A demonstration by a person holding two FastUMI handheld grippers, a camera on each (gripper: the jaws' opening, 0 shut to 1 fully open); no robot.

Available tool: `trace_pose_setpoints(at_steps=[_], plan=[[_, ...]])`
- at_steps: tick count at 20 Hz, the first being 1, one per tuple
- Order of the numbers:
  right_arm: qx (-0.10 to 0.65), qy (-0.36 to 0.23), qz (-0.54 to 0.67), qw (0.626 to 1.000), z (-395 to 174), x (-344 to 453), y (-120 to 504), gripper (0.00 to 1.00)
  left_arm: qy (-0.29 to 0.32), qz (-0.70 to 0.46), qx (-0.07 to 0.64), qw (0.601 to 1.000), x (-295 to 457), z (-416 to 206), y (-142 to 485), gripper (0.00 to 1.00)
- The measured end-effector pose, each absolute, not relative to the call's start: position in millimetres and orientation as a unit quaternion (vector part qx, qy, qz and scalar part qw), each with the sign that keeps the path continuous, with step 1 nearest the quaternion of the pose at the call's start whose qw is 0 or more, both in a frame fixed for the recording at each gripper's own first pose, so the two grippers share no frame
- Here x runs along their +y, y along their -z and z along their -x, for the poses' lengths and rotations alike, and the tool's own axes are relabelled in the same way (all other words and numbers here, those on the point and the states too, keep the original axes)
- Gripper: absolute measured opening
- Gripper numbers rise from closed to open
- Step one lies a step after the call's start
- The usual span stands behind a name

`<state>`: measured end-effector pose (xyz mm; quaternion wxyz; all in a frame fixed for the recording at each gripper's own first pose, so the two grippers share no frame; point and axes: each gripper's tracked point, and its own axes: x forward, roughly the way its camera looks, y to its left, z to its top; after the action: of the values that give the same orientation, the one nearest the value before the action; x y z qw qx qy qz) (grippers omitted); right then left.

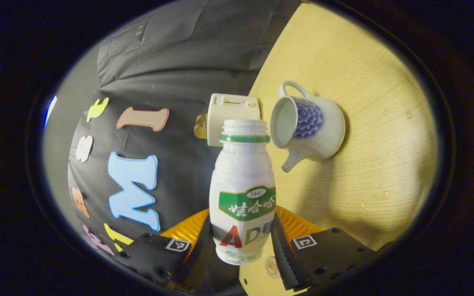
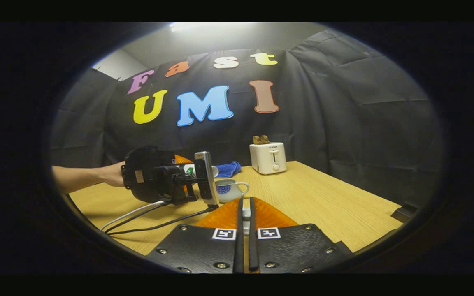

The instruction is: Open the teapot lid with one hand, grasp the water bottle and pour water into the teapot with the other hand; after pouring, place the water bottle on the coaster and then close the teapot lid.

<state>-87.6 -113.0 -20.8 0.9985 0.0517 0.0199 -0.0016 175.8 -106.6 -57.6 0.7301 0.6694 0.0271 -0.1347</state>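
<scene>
An uncapped water bottle (image 1: 243,193), its label dated "1987", is gripped by the left tongs (image 1: 243,242) and tipped toward the lidless teapot (image 1: 309,123). A small white object, possibly the lid (image 2: 246,213), is pinched in the nearly closed right tongs (image 2: 245,230).

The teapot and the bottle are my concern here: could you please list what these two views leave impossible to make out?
- Water level in the teapot: left gripper view, the interior looks uniformly pale.
- Contents of the water bottle: left gripper view, opaque body hides them.
- Small white thing between the right gripper fingers: right gripper view, too little shows to identify.
- Bottle in the right gripper view: hidden behind the left gripper.
</scene>
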Motion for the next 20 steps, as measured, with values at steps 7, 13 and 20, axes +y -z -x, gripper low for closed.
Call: trace_pose_setpoints(at_steps=[7, 13, 20], plan=[[0.012, -0.016, -0.031, 0.999, 64.5, -100.8, 4.4, 0.05, 0.132, -0.555, 0.048, 0.82, -85.8, -154.5, 57.1, 0.69], [0.005, -0.03, -0.01, 0.999, 21.0, -83.6, -13.1, 0.05, 0.111, -0.433, 0.038, 0.894, -67.4, -140.7, 44.0, 0.82], [0.007, -0.041, 0.002, 0.999, -33.1, -65.5, -25.0, 0.05, 0.115, -0.307, 0.046, 0.944, -54.5, -134.5, 46.6, 0.68]])
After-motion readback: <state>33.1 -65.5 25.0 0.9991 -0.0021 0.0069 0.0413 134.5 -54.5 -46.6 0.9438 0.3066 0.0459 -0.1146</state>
